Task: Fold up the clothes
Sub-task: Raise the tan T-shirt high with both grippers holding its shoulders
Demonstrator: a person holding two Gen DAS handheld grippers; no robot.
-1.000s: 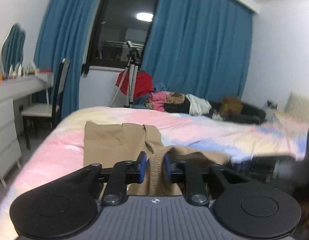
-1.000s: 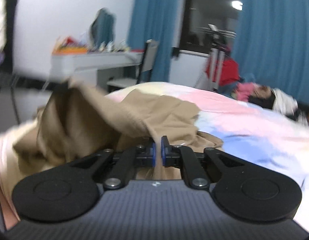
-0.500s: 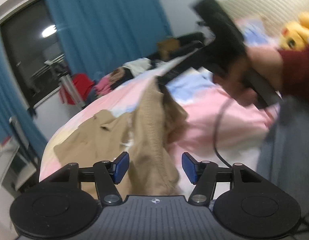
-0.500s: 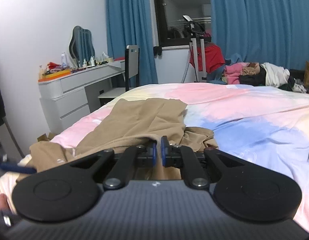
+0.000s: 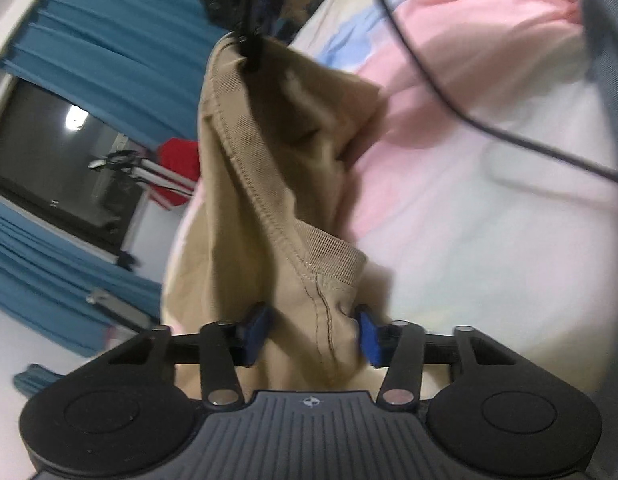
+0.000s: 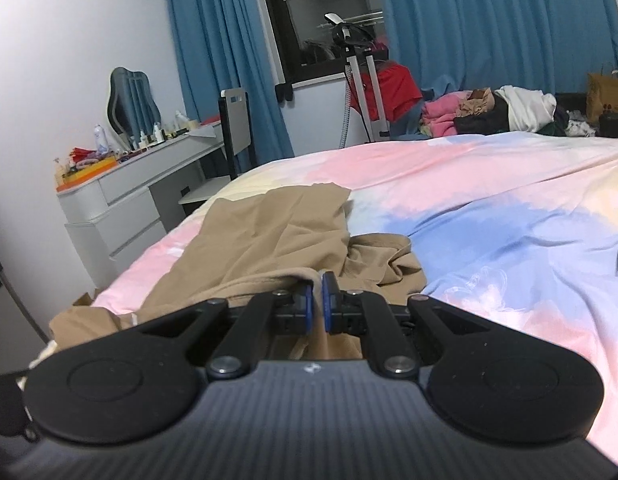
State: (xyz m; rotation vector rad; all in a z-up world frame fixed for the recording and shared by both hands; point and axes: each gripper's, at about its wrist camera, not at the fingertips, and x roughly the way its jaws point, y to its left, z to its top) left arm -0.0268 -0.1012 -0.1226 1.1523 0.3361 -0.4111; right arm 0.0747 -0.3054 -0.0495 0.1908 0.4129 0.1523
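A tan garment [image 5: 261, 160] hangs stretched from my right gripper [image 5: 249, 52], which pinches one edge at the top of the left wrist view. The cloth runs down to my left gripper [image 5: 313, 336]. Its ribbed collar [image 5: 329, 256] and a seam lie between the blue pads [image 5: 257, 334], which are closing around the bunched cloth with a wide gap still showing. In the right wrist view my right gripper [image 6: 317, 300] is shut on a fold of the tan garment [image 6: 269, 232], and the rest is spread on the pastel bed cover [image 6: 489, 220].
A black cable [image 5: 449, 100] crosses above the bed cover [image 5: 469, 200]. Left of the bed stand a white dresser [image 6: 121, 208] with clutter and a chair [image 6: 233, 128]. A clothes pile [image 6: 489, 112] and a stand [image 6: 361, 80] sit beyond the far edge, before blue curtains.
My left gripper let go of the cloth, rolled and sank, and its jaws now narrow again around the collar. The right gripper keeps its grip; the garment has settled flatter on the bed.
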